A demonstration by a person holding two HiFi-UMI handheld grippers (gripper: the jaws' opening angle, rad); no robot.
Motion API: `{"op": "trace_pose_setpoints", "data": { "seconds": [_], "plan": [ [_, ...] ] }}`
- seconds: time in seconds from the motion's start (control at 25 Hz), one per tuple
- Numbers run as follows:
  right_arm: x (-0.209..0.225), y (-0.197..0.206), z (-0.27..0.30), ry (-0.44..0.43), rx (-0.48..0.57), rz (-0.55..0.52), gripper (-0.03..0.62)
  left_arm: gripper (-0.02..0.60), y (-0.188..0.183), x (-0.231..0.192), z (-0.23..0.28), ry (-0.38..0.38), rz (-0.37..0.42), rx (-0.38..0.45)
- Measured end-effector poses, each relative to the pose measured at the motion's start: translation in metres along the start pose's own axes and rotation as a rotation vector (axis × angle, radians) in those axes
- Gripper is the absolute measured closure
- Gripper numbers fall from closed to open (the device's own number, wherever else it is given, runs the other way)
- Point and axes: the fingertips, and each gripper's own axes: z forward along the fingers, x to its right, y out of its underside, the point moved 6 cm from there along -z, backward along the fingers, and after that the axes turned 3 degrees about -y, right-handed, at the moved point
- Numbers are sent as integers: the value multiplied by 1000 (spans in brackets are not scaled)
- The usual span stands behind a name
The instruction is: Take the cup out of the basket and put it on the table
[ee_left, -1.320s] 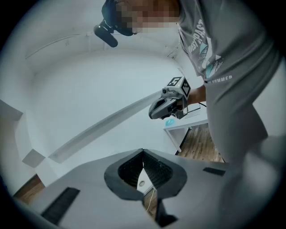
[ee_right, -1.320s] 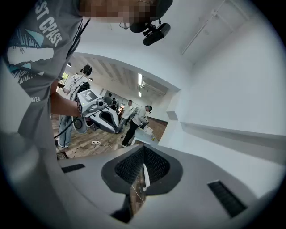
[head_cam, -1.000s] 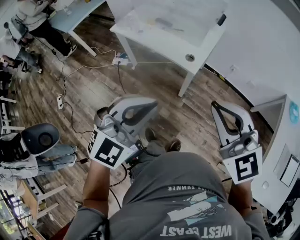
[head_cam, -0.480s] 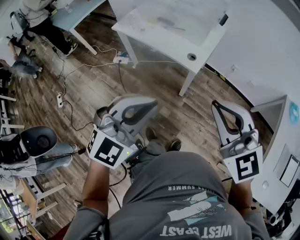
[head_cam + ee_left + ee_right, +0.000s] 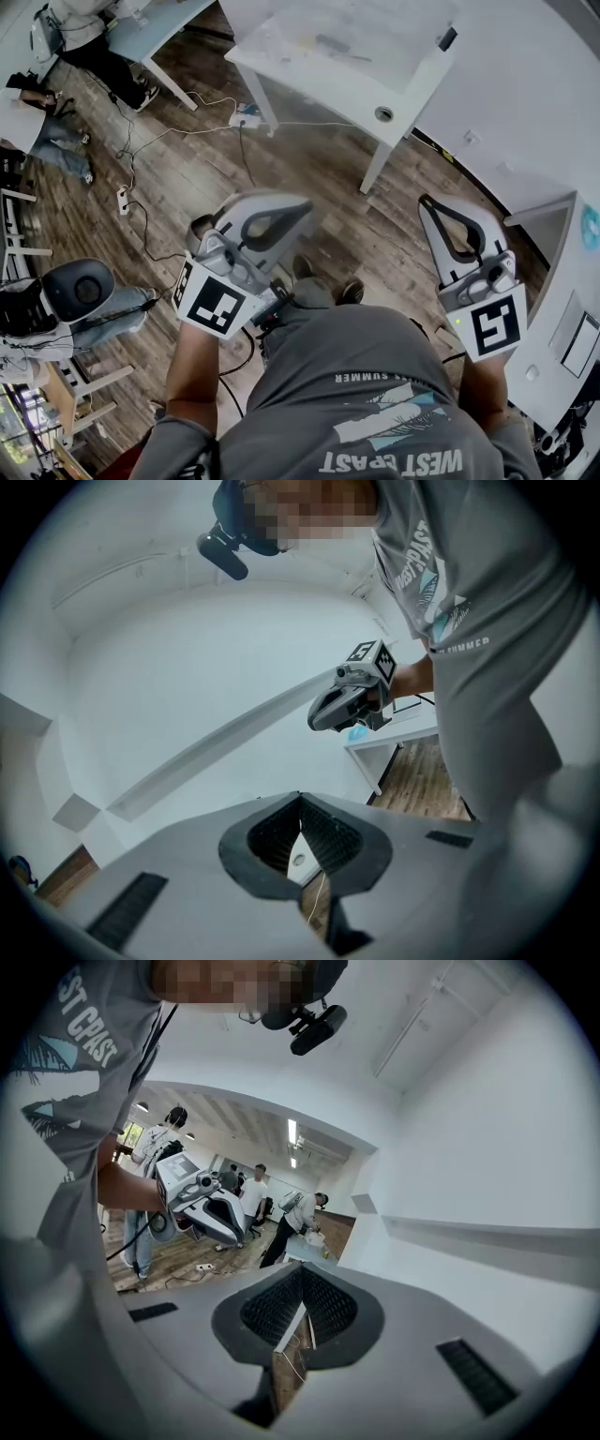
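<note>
Left hand-held gripper (image 5: 298, 211), right hand-held gripper (image 5: 433, 214) both clenched, empty, hovering lower frame over brown wooden plank floor (image 5: 309, 159); cup, basket unseen; reach likely not starting, next needing locating basket.

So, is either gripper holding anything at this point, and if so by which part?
Nothing is held. The left gripper and the right gripper each have their jaws closed together on nothing. No cup or basket is in view.
</note>
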Motion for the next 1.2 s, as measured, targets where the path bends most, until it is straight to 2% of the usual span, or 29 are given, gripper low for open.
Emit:
{"op": "trace_pose_setpoints", "data": {
  "seconds": [0.24,0.48,0.84,0.96,1.2],
  "plan": [
    [13,5,14,41,-58,-41,583,571,4,-15,9,5,-6,25],
    [30,0,49,81,-82,-40,583,571,30,-56,22,28,-1,55],
    [49,-17,97,159,-116,-72,583,571,56,-115,38,82,19,151],
    [56,-14,101,178,-133,-62,582,571,63,-121,50,105,14,163],
    [87,6,103,163,-143,-58,582,571,70,-125,86,127,-4,149]
  ]
}}
